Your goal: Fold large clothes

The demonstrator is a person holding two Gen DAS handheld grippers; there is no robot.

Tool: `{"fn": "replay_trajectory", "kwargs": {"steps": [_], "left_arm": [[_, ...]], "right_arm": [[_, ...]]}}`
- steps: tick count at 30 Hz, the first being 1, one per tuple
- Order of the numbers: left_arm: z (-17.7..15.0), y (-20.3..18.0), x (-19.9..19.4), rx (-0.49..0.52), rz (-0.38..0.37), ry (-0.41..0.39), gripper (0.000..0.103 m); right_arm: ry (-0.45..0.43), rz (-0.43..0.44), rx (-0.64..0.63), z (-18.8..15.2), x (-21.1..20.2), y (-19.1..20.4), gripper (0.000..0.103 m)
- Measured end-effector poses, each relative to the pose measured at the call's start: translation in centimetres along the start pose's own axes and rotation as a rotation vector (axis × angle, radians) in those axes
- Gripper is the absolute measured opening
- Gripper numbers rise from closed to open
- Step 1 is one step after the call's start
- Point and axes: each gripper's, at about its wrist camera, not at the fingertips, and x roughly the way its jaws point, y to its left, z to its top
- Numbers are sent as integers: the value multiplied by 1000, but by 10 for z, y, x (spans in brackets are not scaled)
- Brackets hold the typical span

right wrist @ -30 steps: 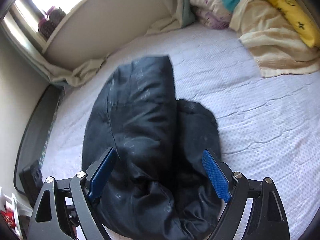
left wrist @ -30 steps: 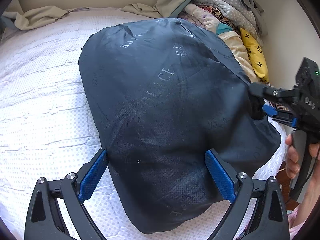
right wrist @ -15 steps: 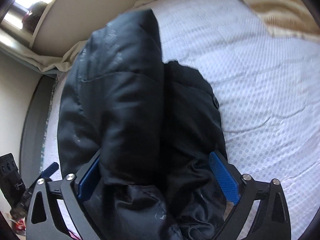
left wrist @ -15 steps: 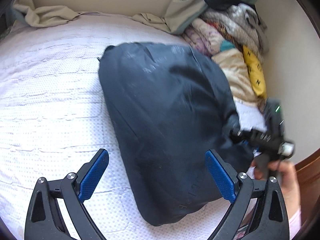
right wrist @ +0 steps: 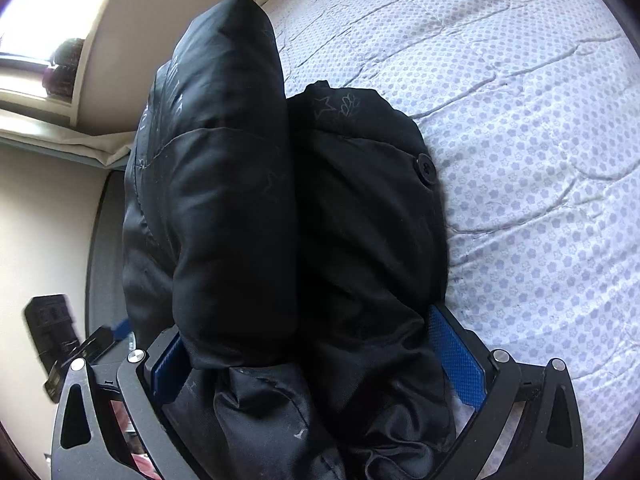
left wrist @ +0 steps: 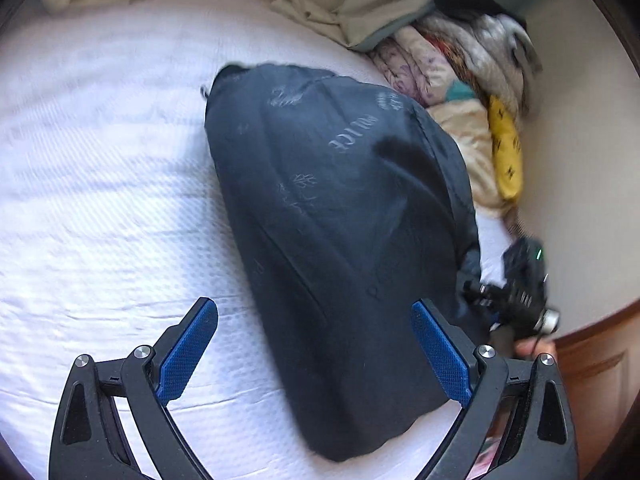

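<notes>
We see the folded black padded jacket lying on the white patterned bedspread. Our right gripper straddles its near end, jaws spread wide, bulky fabric between the pads. Left gripper hangs released, holding nothing.

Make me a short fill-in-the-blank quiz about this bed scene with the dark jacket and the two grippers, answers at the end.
1. The folded dark jacket lies on a white ____.
2. The pads of the left gripper are coloured ____.
3. The jacket's bulk sits between the wide jaws of the ____ gripper.
4. Among the heaped bedding by the wall, one cushion is ____.

Answers: bed; blue; right; yellow
</notes>
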Motion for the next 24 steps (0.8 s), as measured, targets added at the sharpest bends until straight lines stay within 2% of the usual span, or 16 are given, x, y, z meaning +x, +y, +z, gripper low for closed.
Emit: {"fn": "replay_trajectory", "kwargs": {"steps": [2,9,20,24], "left_arm": [[4,9,12,-57,-35,37,99],[5,16,43,-122,-183,95,102],[3,20,67,-180,-214,35,103],[0,27,65,-208,-236,36,103]], "right_arm": [[-1,16,3,3,-1,-6,103],[-2,62,-1,8,-2,-22,103],[24,127,-50,5,0,-24,103],[32,138,-51,-1,3,-25,103]]}}
